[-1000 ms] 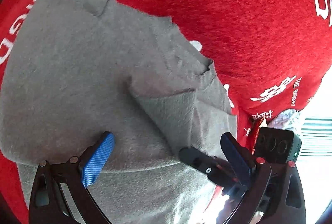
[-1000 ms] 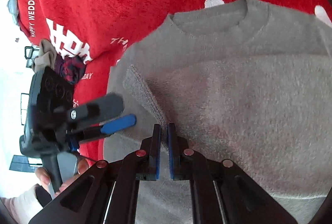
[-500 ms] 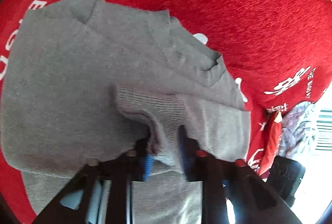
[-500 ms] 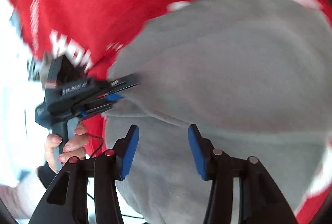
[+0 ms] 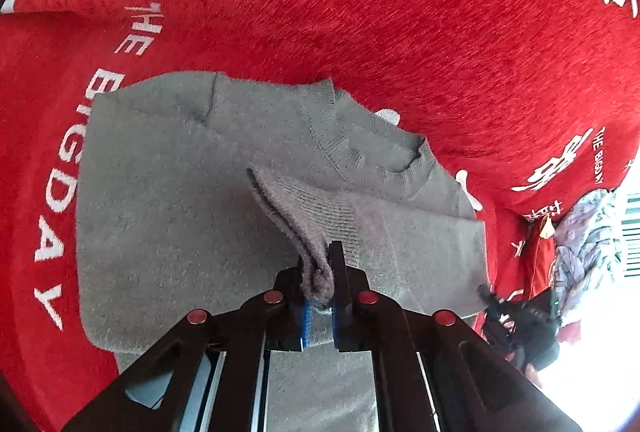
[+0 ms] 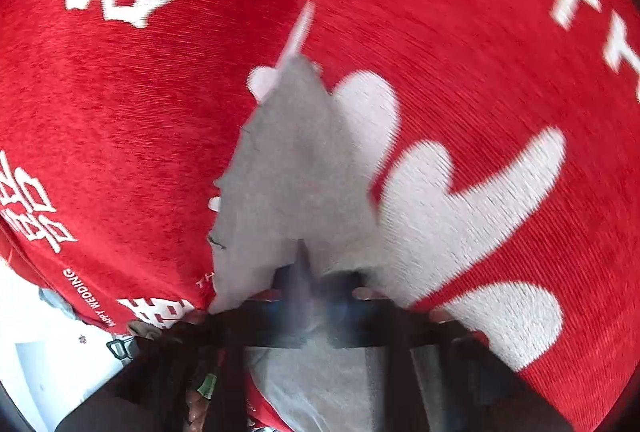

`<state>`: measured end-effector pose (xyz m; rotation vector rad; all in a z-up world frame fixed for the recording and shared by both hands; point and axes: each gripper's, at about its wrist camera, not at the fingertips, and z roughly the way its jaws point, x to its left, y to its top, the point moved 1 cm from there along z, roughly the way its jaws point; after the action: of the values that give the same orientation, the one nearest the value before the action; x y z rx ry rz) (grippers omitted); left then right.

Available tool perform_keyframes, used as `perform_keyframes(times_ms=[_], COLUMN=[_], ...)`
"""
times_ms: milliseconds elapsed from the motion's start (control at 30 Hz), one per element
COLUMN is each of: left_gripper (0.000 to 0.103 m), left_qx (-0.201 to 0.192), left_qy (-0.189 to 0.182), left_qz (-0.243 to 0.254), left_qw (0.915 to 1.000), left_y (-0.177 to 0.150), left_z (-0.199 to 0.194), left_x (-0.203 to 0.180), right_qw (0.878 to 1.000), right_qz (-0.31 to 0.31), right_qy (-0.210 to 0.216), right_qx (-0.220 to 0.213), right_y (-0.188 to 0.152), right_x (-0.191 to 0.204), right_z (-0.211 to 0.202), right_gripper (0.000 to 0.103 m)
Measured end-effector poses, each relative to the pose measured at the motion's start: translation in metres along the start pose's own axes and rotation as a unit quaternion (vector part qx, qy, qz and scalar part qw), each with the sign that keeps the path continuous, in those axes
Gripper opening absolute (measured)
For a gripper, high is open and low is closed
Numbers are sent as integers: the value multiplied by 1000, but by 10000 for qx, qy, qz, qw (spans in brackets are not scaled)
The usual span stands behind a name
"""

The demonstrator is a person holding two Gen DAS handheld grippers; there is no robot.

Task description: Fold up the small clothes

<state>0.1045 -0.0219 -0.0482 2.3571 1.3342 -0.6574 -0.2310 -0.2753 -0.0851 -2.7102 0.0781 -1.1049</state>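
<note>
A small grey sweater [image 5: 168, 191] lies flat on a red cloth [image 5: 360, 11] with white lettering, neckline toward the far right. My left gripper [image 5: 319, 272] is shut on the ribbed sleeve cuff [image 5: 312, 207], which is lifted and bunched between the blue pads. In the same view the right gripper [image 5: 486, 292] sits at the sweater's near right corner. The right wrist view is blurred: my right gripper [image 6: 308, 272] is shut, with a fold of the grey sweater [image 6: 292, 159] pinched between its jaws.
A heap of patterned and red clothes [image 5: 588, 232] lies at the right edge of the red cloth. Beyond it is a bright, washed-out area. The red cloth [image 6: 120, 111] drops off at the lower left of the right wrist view.
The left gripper shut on the sleeve cuff and lifted it slightly. The right gripper opened, let go of the sleeve, swung sideways with a roll, and shut again on the sweater's edge.
</note>
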Motion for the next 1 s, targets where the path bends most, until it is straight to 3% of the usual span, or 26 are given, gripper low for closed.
perform_keyframes(times_ms=[67, 167, 300, 367, 500, 567, 667, 833, 867, 900, 933, 967, 1000], left_gripper=[9, 9, 9, 9, 9, 9, 9, 9, 14, 50, 96, 103, 103], left_qx=[-105, 22, 323, 293, 154, 128, 118, -90, -92, -59, -39, -102, -213], left_qy=[-53, 7, 567, 676, 1286, 1691, 2040, 2428, 2438, 2482, 2633, 2749, 2854], left_qz=[108, 118, 212, 263, 389, 385, 394, 568, 581, 596, 607, 633, 735], left_qw=[9999, 9999, 9976, 9969, 9908, 9848, 9781, 9684, 9680, 9669, 9628, 9593, 9553], left_y=[-3, -10, -29, -37, -41, -39, -36, -36, -36, -36, -37, -37, -38], left_z=[-7, 0, 19, 15, -2, -10, -20, -24, -22, -20, -17, -15, -15], left_x=[-2, 3, 19, 23, 27, 31, 32, 27, 25, 25, 24, 19, 14], right_qw=[9995, 9984, 9959, 9963, 9948, 9925, 9896, 9912, 9917, 9917, 9913, 9909, 9901], right_qz=[-258, -551, -745, -759, -832, -983, -1272, -1128, -1060, -1047, -1055, -1067, -1086], right_qy=[126, -61, -451, -338, -484, -606, -625, -699, -726, -751, -777, -806, -843], right_qx=[-155, -64, 234, 215, 338, 398, 266, 17, 17, 34, 83, 162, 293], right_y=[2, 7, 9, 10, 10, 6, 1, 17, 21, 23, 25, 26, 27], right_x=[13, 10, -18, -24, -24, -15, -1, -3, -6, -7, -8, -9, -9], right_z=[-9, -9, 3, 0, -13, -19, -40, -49, -46, -43, -38, -34, -26], right_gripper=[7, 7, 7, 7, 10, 19, 52, 53, 53, 53, 53, 53, 53])
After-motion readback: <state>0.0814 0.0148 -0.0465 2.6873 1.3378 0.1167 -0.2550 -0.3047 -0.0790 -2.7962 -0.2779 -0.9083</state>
